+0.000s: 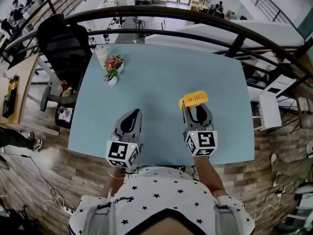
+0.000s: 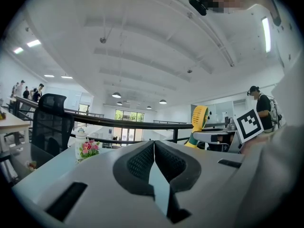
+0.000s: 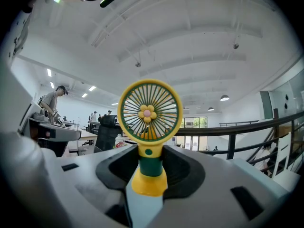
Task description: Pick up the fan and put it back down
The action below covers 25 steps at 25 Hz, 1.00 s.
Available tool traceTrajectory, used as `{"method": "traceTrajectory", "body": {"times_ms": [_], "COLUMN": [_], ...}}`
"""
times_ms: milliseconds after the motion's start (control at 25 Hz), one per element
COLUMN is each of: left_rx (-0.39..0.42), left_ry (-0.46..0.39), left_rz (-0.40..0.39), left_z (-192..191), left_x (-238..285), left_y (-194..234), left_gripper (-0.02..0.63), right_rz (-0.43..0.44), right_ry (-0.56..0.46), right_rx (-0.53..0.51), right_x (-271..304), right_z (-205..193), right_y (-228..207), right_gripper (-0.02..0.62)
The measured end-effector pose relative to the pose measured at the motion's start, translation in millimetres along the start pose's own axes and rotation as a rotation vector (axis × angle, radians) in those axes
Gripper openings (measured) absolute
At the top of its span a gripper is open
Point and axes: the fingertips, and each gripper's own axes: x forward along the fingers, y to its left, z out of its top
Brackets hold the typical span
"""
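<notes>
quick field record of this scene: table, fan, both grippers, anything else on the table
table: light blue
fan: yellow with a green neck, upright, between the right gripper's jaws
right gripper: jaws closed on the fan's neck
left gripper: jaws together, nothing between them
flower pot: pink flowers, far left part of the table, apart from both grippers
fan lifted or resting: cannot tell

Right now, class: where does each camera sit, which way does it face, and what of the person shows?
Head view: on the head, steeply down at the blue table; shows forearms, left claw, right claw.
Left gripper view: on the left claw, level across the table; shows its shut jaws.
Right gripper view: on the right claw, facing the fan its jaws grip.
Shared: all three show the fan.
</notes>
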Motion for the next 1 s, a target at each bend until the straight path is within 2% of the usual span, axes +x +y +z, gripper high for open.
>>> {"method": "traceTrajectory", "body": {"times_ms": [600, 1000], "left_rx": [0.011, 0.007], "left_ry": [-0.004, 0.010], "left_rz": [-0.002, 0.000], "left_z": [3.6, -2.4], "left_x": [9.3, 20.2], "left_y": [10.7, 21.1], "left_gripper": [0.029, 0.029], "right_rz": [-0.013, -0.025], "right_ry": [-0.010, 0.013], "right_rx": [0.008, 0.010], "right_x": [14.7, 31.3], "right_z": [0.4, -14.0], "right_y": [-2.7, -7.9], "right_gripper": [0.155, 0.156]}}
